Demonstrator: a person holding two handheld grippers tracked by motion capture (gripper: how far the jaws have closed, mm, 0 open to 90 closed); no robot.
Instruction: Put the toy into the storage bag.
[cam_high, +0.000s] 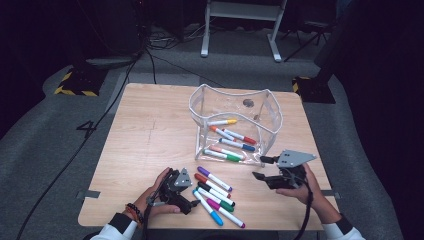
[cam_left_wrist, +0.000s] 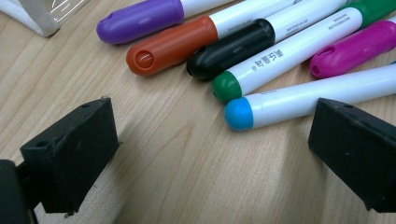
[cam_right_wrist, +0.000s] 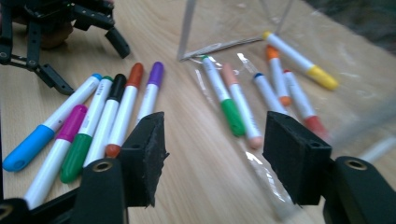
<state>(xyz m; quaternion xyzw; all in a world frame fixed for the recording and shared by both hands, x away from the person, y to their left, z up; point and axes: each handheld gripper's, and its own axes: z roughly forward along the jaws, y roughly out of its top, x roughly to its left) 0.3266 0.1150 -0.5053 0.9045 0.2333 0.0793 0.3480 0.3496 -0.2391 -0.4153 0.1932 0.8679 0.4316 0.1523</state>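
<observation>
Faintly, grey print lines the green-capped marker (cam_left_wrist: 289, 53).

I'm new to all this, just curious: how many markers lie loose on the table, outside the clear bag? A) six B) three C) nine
A: six markers lie in a row on the table outside the bag: purple, orange, black, green, magenta and blue caps.
</observation>
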